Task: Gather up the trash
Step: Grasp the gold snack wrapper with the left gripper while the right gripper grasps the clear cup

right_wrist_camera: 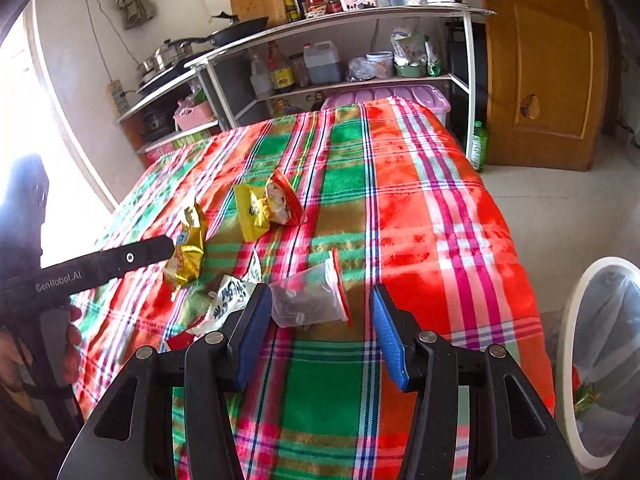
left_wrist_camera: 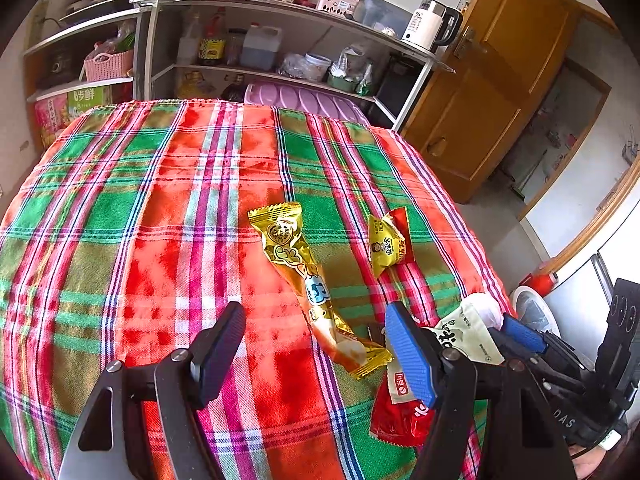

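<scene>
Both grippers are hovering over the surface draped in a red, green and pink plaid cloth, each with its jaws standing apart and holding nothing. The left gripper is sitting above a long gold foil snack wrapper, with a small yellow and red packet lying beyond. The right gripper is framing a clear plastic cup tipped on its side. A white bin lined with plastic is standing beside the surface.
</scene>
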A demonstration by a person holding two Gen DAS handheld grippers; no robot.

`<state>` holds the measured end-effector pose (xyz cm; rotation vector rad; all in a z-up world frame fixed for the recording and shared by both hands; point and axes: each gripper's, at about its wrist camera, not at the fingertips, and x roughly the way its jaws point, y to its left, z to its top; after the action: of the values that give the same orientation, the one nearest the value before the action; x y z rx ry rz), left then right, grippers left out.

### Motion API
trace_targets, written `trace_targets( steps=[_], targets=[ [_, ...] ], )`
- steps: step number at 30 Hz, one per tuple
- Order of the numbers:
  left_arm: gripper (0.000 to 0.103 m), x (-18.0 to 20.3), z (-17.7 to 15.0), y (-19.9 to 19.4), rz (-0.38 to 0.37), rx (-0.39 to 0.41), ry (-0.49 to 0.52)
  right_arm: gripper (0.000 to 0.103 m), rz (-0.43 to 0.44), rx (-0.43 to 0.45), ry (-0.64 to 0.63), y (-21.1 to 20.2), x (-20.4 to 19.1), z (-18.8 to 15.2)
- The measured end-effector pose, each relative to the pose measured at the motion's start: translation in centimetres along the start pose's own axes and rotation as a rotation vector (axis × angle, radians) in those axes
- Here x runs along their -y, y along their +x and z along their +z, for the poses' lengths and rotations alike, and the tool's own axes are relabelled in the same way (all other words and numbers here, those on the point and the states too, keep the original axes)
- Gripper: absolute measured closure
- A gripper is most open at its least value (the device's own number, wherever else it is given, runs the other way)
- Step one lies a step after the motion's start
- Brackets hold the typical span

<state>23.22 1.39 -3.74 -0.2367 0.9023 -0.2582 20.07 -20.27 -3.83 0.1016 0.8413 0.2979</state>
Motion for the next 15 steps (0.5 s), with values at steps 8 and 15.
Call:
trace_targets(
  steps=[8, 15],
  targets=[
    [0.031, -0.8, 0.0, 1.2, -0.007, -0.030, -0.017, 0.051, -0.033, -0.029, -0.059, 1.1, -1.0, -0.2],
    [0.031, -0.6, -0.1, 2.1, -0.013, -0.051, -0.009, 0.051, -0.053, -0.036, -0.058, 1.6, -1.0, -0.2]
  ],
)
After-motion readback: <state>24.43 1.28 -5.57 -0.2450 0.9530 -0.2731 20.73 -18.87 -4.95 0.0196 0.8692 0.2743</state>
